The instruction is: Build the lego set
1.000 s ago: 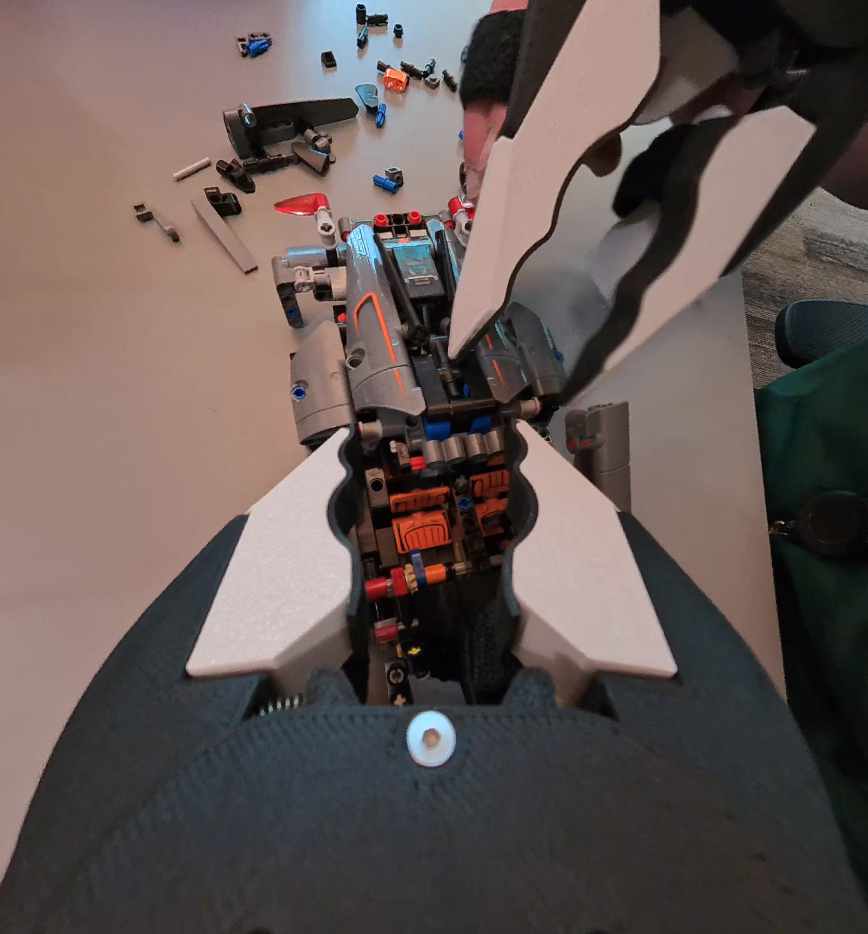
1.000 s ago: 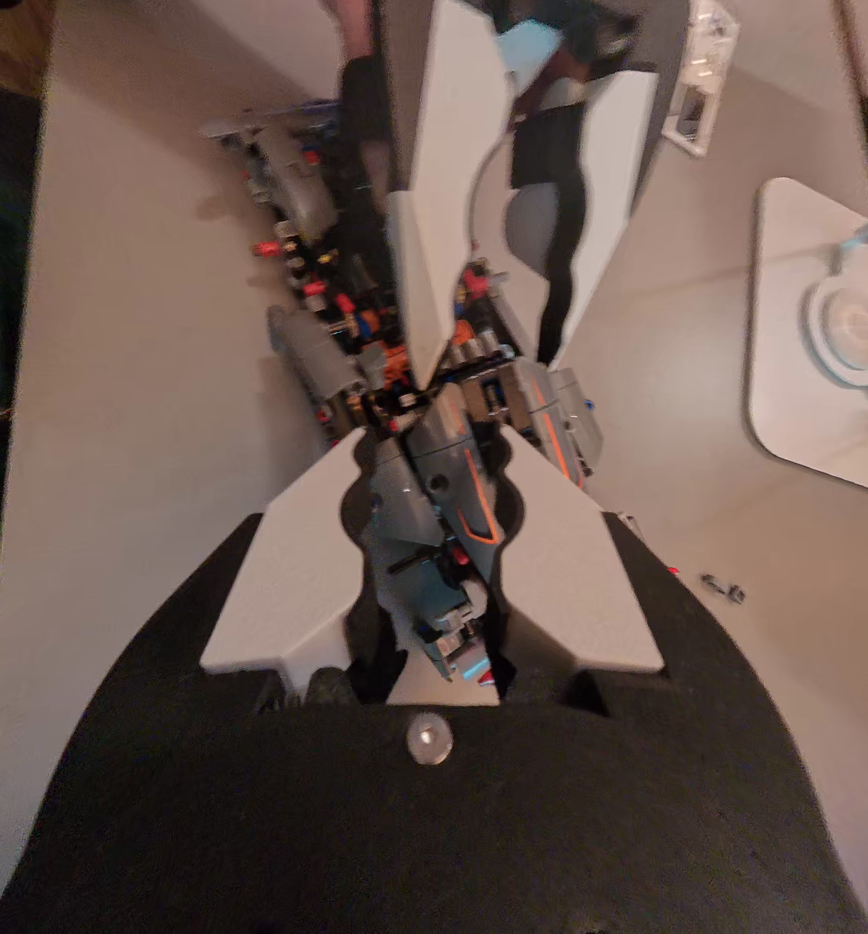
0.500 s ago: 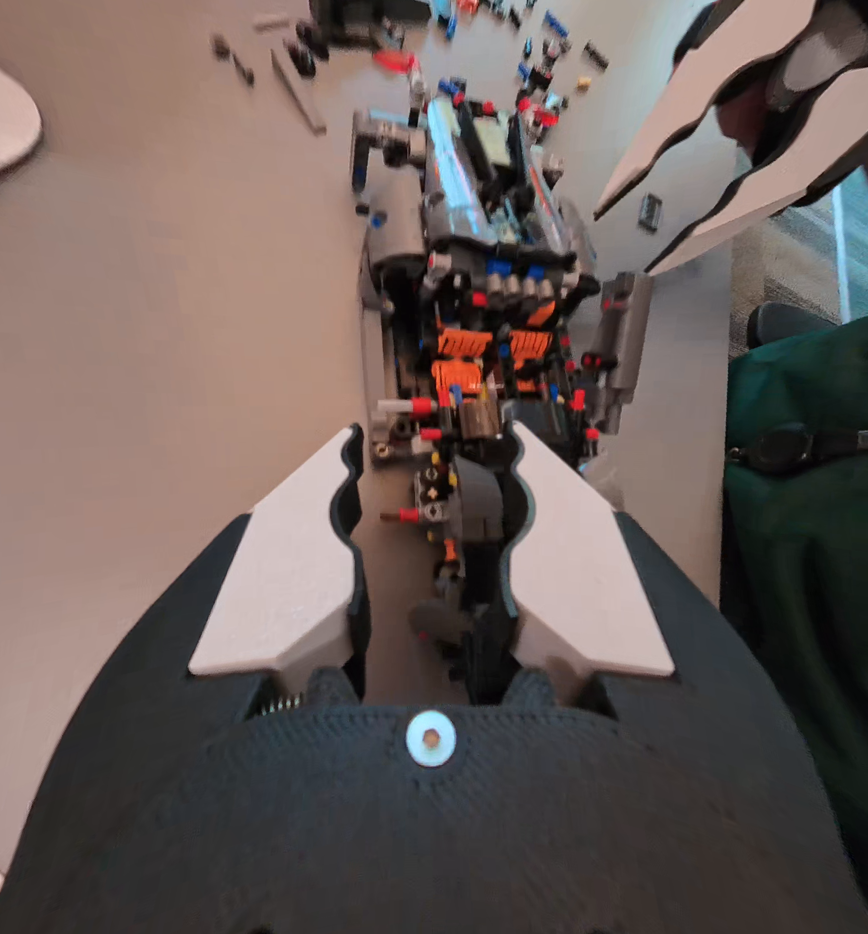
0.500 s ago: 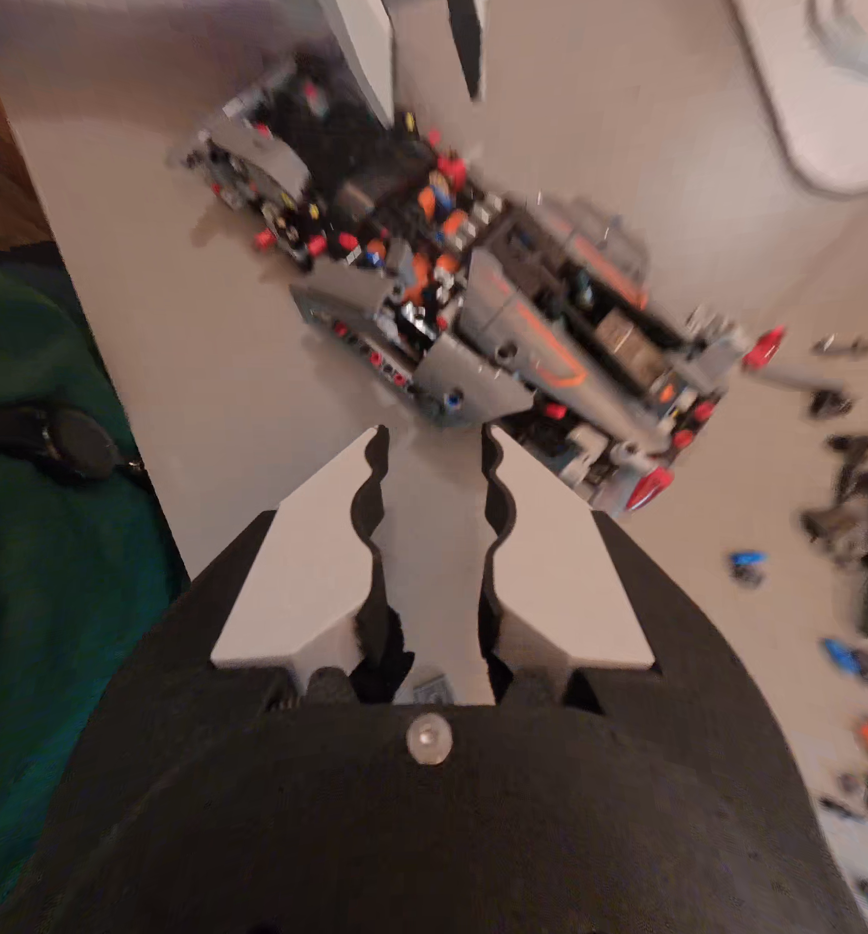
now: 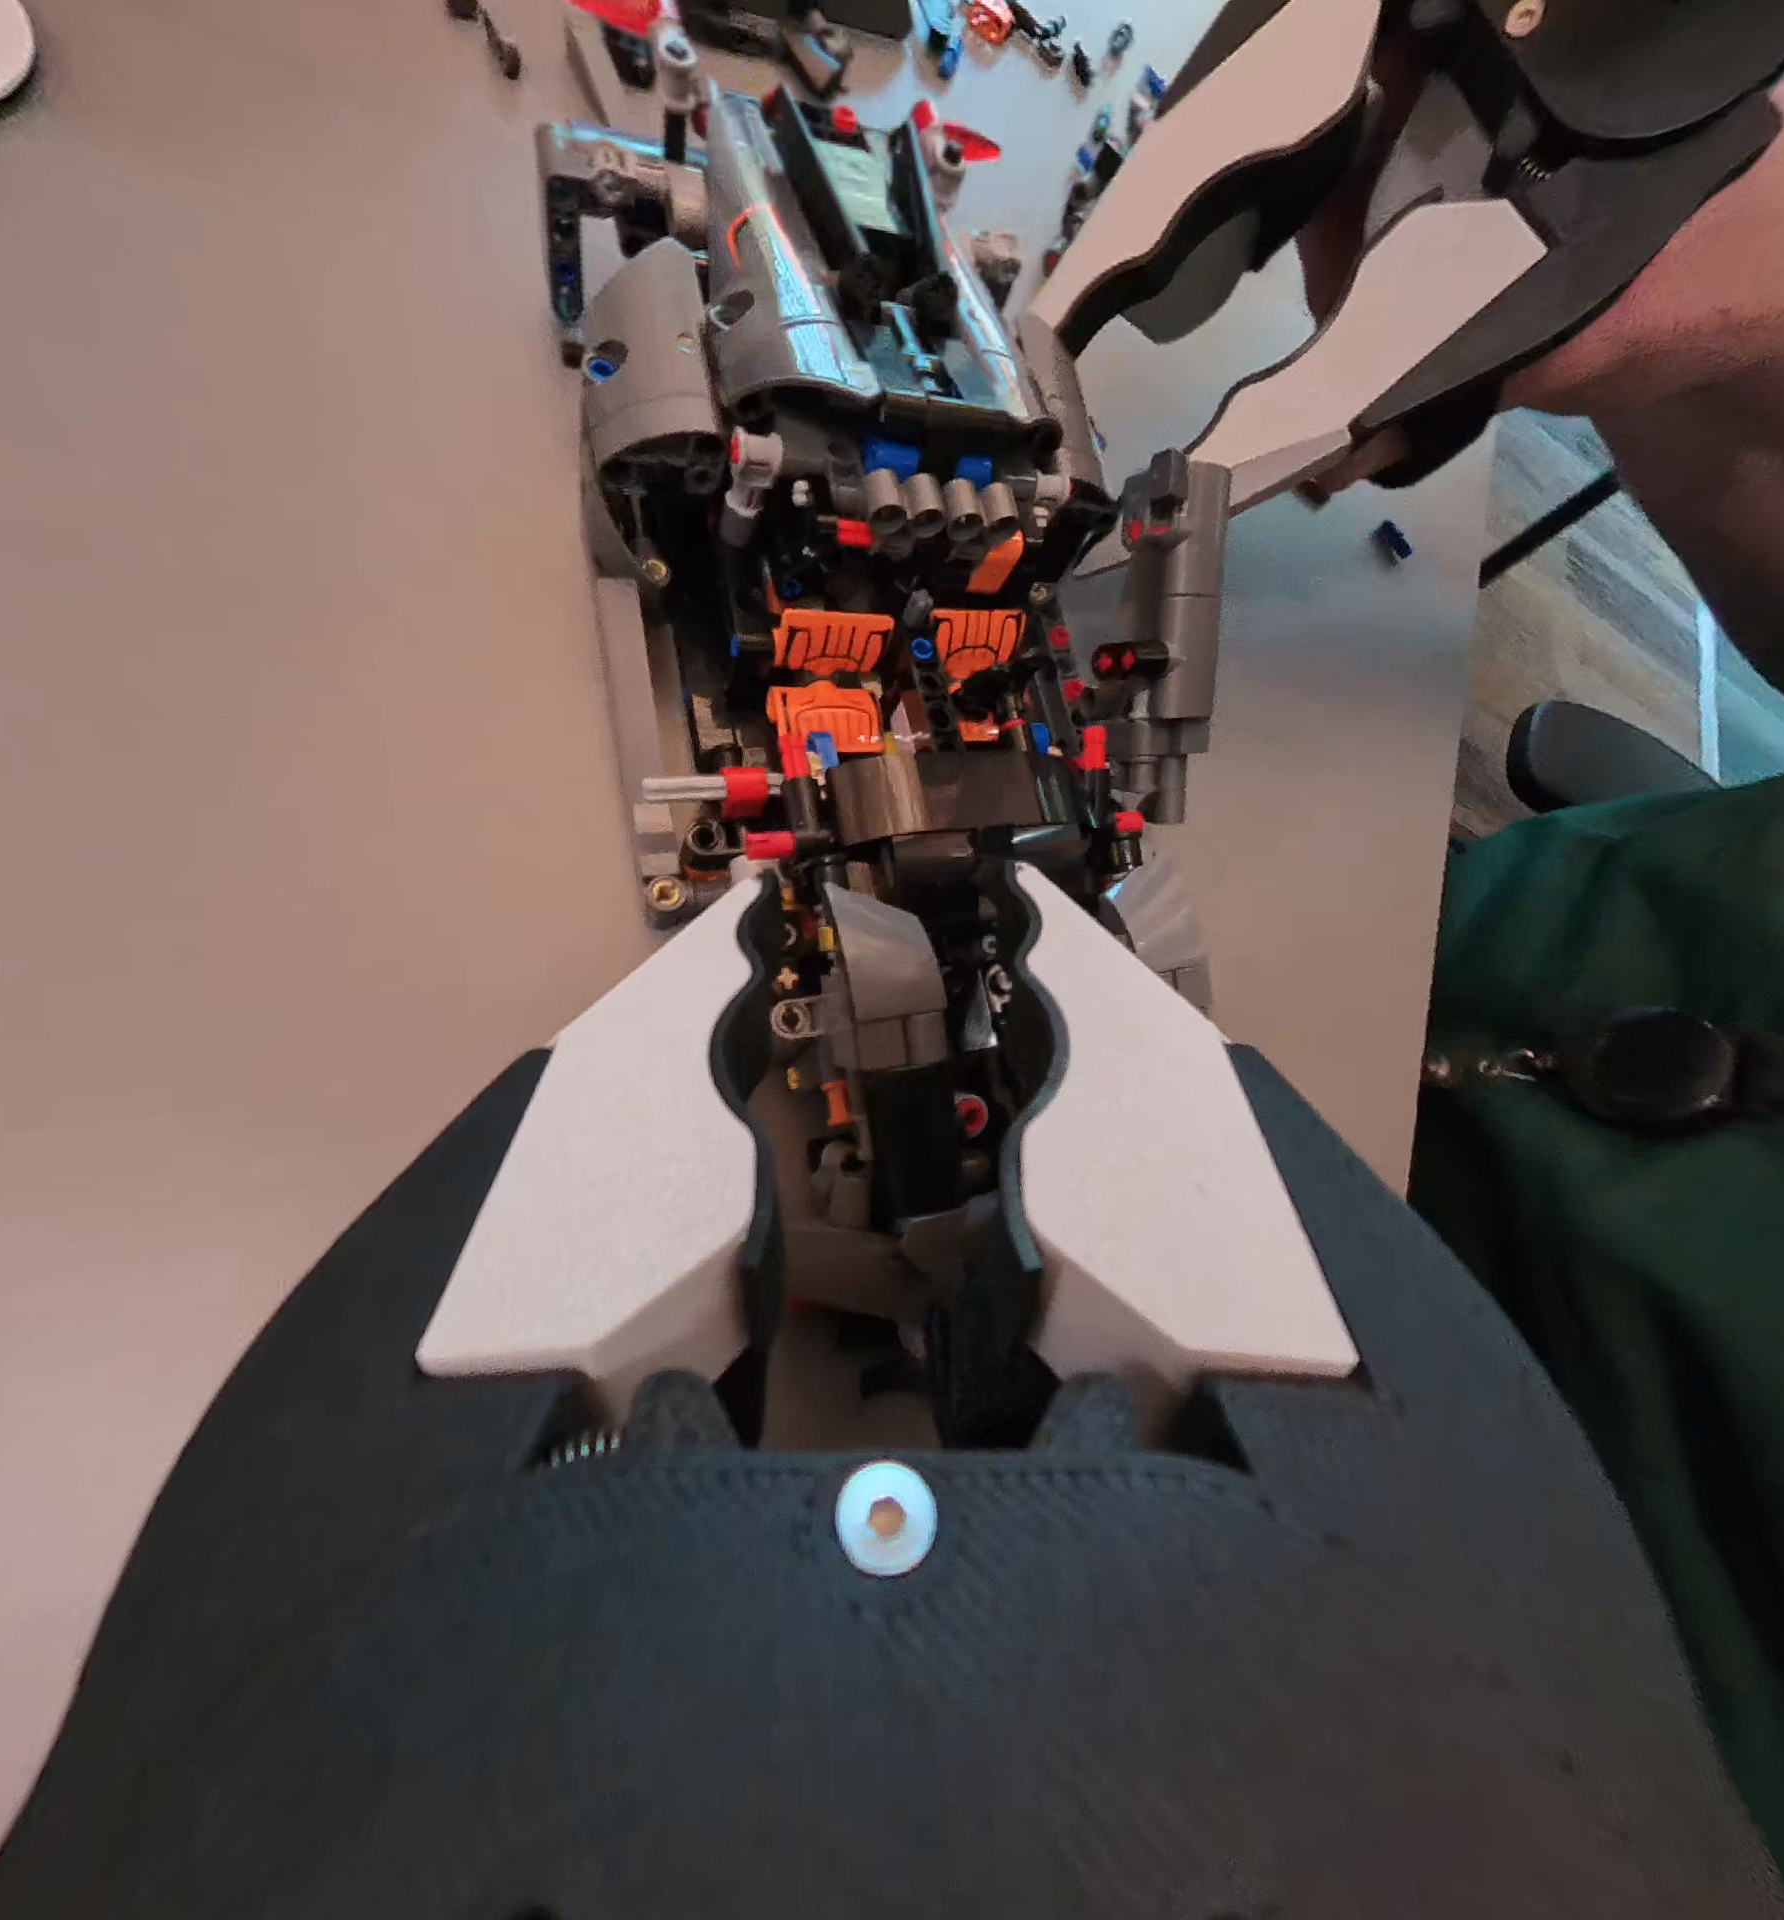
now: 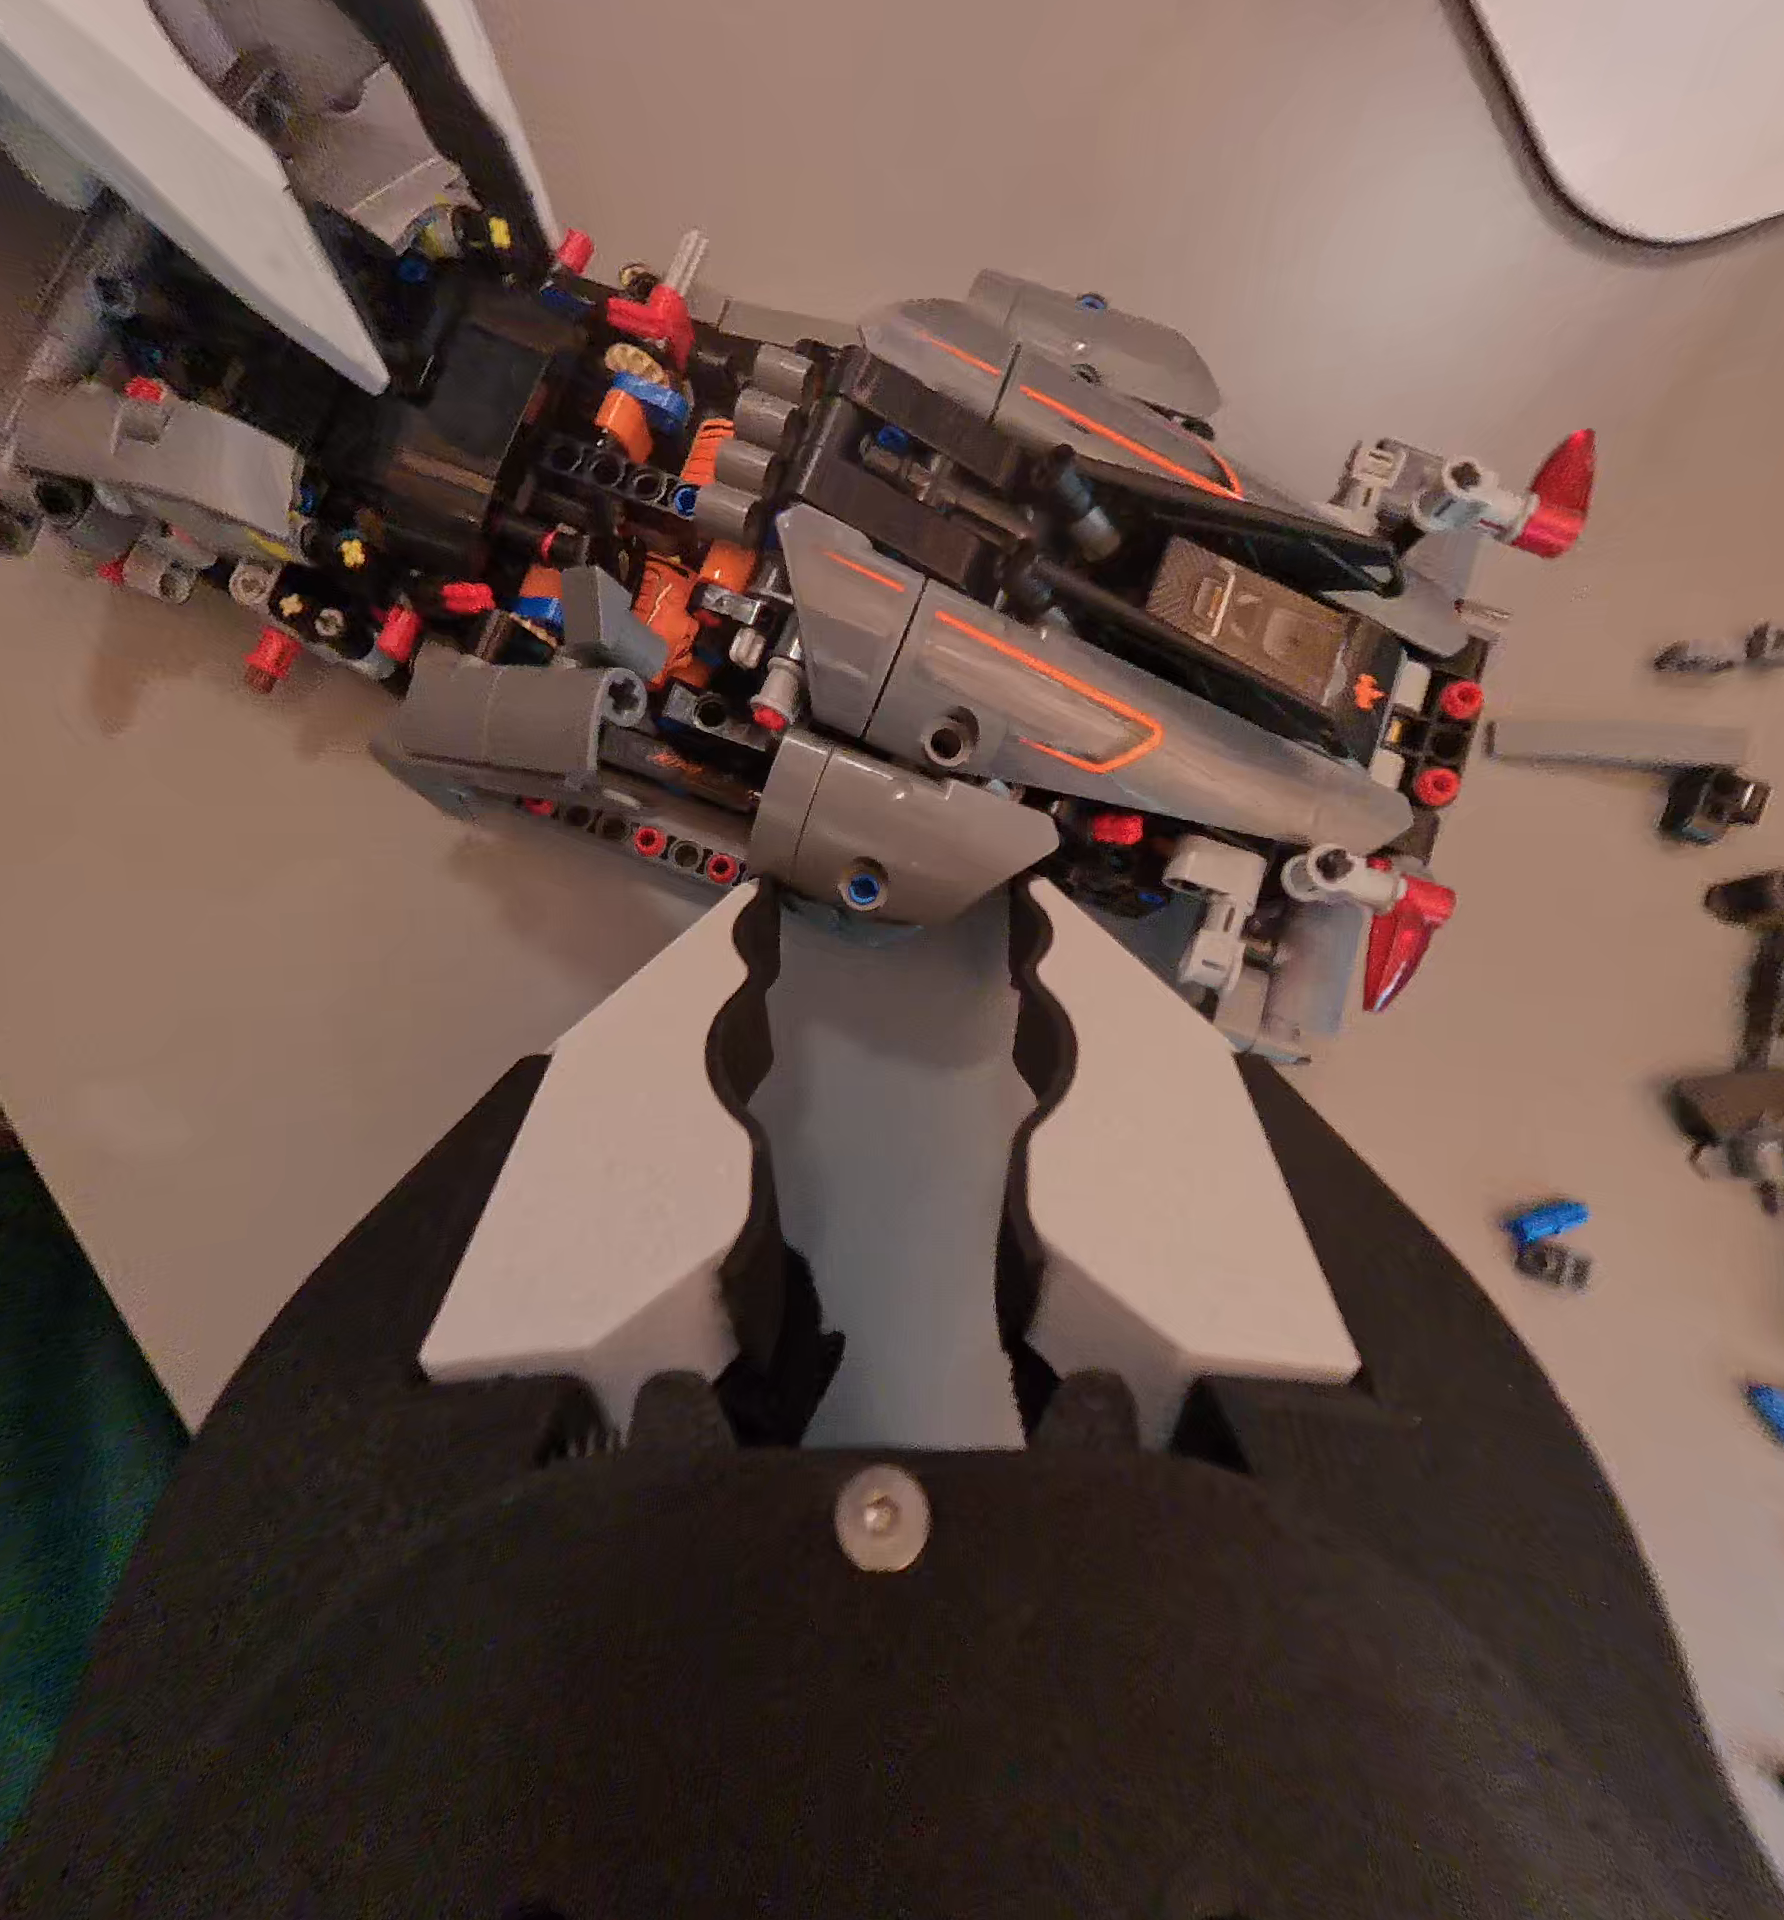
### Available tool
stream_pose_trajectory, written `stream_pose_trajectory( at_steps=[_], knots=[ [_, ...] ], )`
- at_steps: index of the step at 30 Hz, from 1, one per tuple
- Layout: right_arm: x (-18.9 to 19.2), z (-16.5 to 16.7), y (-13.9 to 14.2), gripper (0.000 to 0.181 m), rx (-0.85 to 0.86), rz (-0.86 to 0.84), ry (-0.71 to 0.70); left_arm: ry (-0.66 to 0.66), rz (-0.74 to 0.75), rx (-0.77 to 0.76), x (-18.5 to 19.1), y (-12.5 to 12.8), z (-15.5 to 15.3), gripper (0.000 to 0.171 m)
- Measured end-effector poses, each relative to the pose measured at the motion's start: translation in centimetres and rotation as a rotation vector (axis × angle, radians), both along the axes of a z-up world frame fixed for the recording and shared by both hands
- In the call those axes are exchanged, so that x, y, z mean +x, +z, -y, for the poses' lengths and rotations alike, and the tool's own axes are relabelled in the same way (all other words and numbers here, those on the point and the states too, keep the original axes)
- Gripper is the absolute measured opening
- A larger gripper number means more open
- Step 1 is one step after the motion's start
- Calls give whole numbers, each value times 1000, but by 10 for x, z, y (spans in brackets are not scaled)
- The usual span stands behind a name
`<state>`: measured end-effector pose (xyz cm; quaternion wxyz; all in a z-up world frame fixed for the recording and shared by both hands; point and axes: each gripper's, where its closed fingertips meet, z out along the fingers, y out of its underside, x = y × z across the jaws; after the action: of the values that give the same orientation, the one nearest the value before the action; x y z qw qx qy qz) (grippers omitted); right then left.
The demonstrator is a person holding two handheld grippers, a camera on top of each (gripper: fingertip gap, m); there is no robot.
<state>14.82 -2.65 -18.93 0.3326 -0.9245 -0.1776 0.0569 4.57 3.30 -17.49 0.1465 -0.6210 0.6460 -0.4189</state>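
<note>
A partly built grey, black and orange lego car (image 5: 867,343) lies on the tan table (image 5: 244,727). It also shows side-on in the right wrist view (image 6: 1023,665). My left gripper (image 5: 890,894) is open and straddles the car's narrow black end, with parts lying between its fingers. It shows at top left in the right wrist view (image 6: 462,312). My right gripper (image 6: 888,894) is open and empty. Its tips are just short of a grey curved side panel (image 6: 898,842). In the left wrist view it hovers by the car's right side (image 5: 1116,390).
Loose lego parts lie beyond the car (image 5: 981,21) and to the right in the right wrist view (image 6: 1750,1122), with small blue pieces (image 6: 1548,1221). A white flat object (image 6: 1698,104) sits at the far corner. A person in green (image 5: 1646,1299) sits at the table edge.
My right gripper lifted off the car's top and swung round to its side. My left gripper slid back along the car to its narrow end, at the same opening.
</note>
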Motion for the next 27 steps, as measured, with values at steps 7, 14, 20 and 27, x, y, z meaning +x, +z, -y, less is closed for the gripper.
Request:
stream_pose_trajectory(
  at_steps=[7, 14, 20, 27],
  knots=[
    [15, -55, -1, 38, 35, 35, 78, 184, 4, 7, -5, -1, -1, 47],
    [36, -75, 9, 44, 49, 41, 47, 212, 84, -73, -13, 4, 13, 52],
    [17, -39, 30, 42, 71, -108, 65, 262, 166, -79, -31, 21, -3, 52],
    [-28, -11, 27, 42, 34, -229, 130, 256, 94, -84, -47, 11, -1, 51]
  ],
)
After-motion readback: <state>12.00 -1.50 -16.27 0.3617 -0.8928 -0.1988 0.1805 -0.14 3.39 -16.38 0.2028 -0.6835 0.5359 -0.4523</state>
